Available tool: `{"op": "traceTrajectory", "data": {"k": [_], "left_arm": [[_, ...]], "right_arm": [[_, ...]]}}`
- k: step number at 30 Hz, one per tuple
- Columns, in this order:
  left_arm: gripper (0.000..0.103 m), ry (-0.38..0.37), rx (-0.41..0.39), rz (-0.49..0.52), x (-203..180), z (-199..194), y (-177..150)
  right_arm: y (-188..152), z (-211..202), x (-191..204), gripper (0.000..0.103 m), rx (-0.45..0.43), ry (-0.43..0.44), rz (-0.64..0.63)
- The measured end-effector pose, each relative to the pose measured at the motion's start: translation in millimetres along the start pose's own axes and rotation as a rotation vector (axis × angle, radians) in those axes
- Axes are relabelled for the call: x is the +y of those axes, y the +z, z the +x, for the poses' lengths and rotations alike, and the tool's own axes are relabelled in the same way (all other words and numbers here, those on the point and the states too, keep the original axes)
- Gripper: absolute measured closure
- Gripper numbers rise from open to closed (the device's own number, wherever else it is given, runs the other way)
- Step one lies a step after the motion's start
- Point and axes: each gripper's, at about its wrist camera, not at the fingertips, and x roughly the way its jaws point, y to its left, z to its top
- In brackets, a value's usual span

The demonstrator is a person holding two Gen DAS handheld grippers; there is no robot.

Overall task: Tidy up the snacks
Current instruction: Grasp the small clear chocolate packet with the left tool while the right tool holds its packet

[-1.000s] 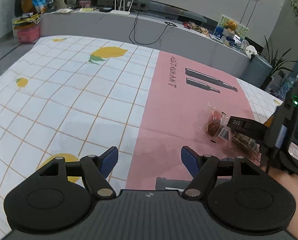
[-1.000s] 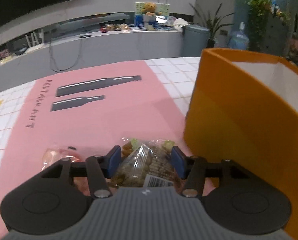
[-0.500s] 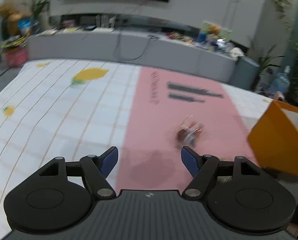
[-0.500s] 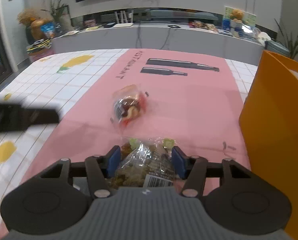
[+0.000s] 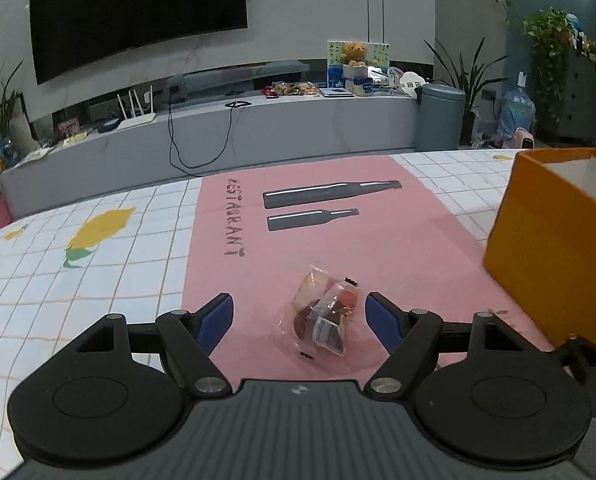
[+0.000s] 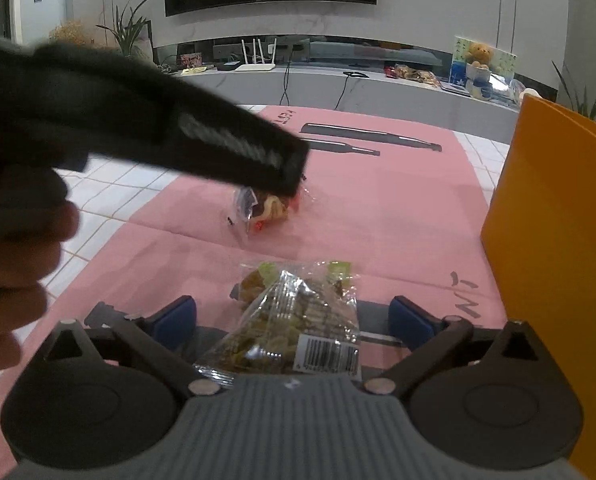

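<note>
Presently, on the pink placemat [image 5: 381,248]: one clear packet of red and brown sweets [image 5: 323,316], lying flat between the spread blue pads of the left gripper [image 5: 299,314], nearer the right-hand pad and touching neither. Jaws wide, nothing held. Seen from the right wrist view, the same packet [image 6: 264,208] sits under the blurred dark tip of the left gripper [image 6: 290,172].

Second item: a clear packet of yellow-green snack [image 6: 294,332] with a barcode label, lying between the pads of the right gripper [image 6: 294,320]. Jaws parted wide; bare placemat shows on either side of the packet, so it is not pinched. Whether its near end rests on the gripper body cannot be told.

Orange box [image 5: 553,248], open-topped with white inner walls, stands at the right edge of the placemat, its near corner just beside the right gripper's pad [image 6: 407,318]. Its wall [image 6: 549,240] closes off the right side.

Placemat between the packets and the printed bottles [image 5: 325,204] is bare. Left of the mat, the gridded lemon-print tablecloth [image 5: 98,264] runs open to the table's far edge.
</note>
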Motion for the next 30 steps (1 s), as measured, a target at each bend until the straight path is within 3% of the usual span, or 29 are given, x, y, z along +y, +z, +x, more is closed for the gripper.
{"op": "traceTrajectory", "data": {"k": [6,8,11,15,17,22,25,30], "left_arm": [[0.015,-0.001,-0.034,0.096,-12.5,6.4,-1.5],[0.015,0.032,-0.035,0.154,-19.9,7.4,-0.8],[0.015,0.056,0.033,0.201,-25.6,16.2,2.5],[0.026,0.015,0.121,0.115,-14.4,29.2,3.5],[0.038,-0.021,0.143,0.064,-5.6,34.1,4.4],[0.053,-0.036,0.142,0.056,3.0,34.3,3.8],[0.055,-0.040,0.156,-0.003,9.4,30.2,3.5],[0.055,0.019,0.197,-0.062,17.1,15.3,-1.4]], "right_arm": [[1.2,1.4,1.0,0.003,0.001,-0.002,-0.002],[1.0,1.2,1.2,0.003,0.001,-0.002,-0.001],[0.7,1.0,1.3,0.003,0.001,-0.001,-0.001],[0.7,0.9,1.3,0.003,0.001,-0.002,-0.001],[0.6,0.9,1.4,0.003,0.001,-0.001,-0.002],[0.6,0.8,1.4,0.003,0.001,-0.001,-0.002],[0.5,0.8,1.5,0.003,0.001,-0.002,-0.002],[-0.2,-0.4,0.7,0.004,-0.002,-0.018,0.007]]}}
